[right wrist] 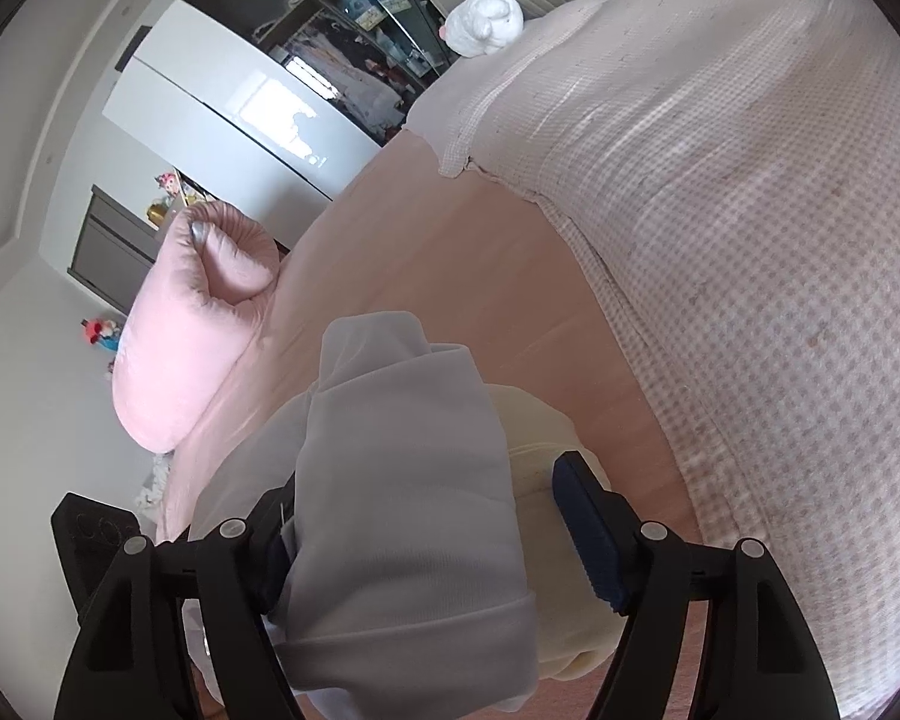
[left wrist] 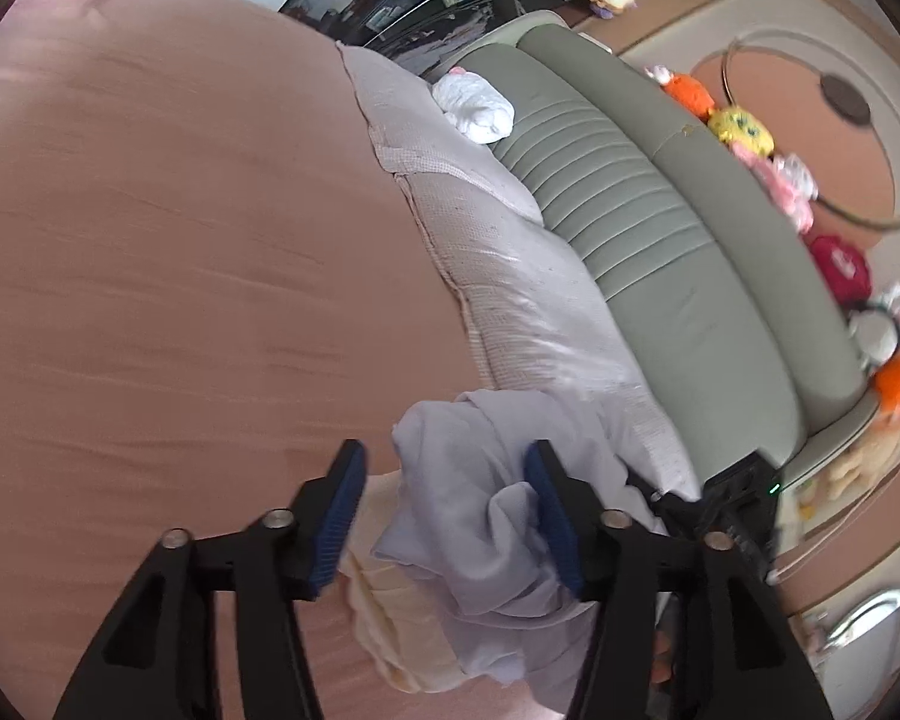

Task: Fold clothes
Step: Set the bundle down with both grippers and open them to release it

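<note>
A pale lavender garment lies bunched on top of a cream garment on the pink bed sheet. My left gripper is open, its blue pads on either side of the lavender cloth, which touches the right-hand pad. In the right wrist view the lavender garment drapes over the left finger and hides its pad. The cream garment shows beside the bare right pad. My right gripper stands open and wide around the cloth.
A checked blanket covers the head end of the bed, with a white plush on it. Behind is a grey-green headboard lined with plush toys. A pink pillow lies at the bed's edge. A wardrobe stands beyond.
</note>
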### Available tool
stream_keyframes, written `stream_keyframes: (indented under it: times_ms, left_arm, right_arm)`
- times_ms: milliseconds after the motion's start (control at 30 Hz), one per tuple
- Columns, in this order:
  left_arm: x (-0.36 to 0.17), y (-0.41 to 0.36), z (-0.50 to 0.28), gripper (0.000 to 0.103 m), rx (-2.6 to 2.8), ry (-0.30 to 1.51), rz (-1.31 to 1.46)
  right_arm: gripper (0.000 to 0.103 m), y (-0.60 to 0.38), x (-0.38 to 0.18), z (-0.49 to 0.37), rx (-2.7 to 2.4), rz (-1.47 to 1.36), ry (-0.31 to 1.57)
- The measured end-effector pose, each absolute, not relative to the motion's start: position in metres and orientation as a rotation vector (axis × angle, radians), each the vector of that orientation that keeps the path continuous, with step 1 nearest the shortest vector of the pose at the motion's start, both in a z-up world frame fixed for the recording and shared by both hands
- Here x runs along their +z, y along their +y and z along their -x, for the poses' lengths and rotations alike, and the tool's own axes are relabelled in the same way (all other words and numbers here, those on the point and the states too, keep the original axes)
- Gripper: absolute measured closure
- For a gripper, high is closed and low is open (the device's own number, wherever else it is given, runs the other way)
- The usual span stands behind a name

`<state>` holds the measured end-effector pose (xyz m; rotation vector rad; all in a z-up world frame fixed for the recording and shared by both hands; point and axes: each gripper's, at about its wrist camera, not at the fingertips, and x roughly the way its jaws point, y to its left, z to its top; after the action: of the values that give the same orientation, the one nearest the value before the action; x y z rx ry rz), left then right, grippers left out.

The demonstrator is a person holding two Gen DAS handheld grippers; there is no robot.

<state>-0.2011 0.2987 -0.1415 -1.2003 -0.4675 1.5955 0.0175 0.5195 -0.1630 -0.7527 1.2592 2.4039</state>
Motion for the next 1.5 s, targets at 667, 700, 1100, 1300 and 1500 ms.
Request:
stream_keyframes:
  times_ms: [667,700,1100,1300,1500]
  left_arm:
    - [-0.144,0.326,0.159,0.017,1.63,-0.228,1.128]
    - [-0.144,0.327,0.156,0.017,1.632,-0.196,1.116]
    - [-0.137,0.311,0.161,0.016,1.582,-0.233,1.189]
    - [-0.12,0.279,0.189,0.016,1.668,-0.374,1.151]
    - [-0.137,0.301,0.198,0.016,1.603,-0.323,1.244]
  right_arm:
    - [0.014,0.501,-0.156,-0.028,2.379,0.775,1.098]
    - [0.013,0.5,-0.158,-0.031,2.367,0.767,1.08]
    - [0.011,0.491,-0.154,-0.048,2.306,0.78,0.973]
    - [0.011,0.493,-0.153,-0.051,2.285,0.779,0.979]
    - [0.011,0.491,-0.15,-0.052,2.273,0.782,0.958]
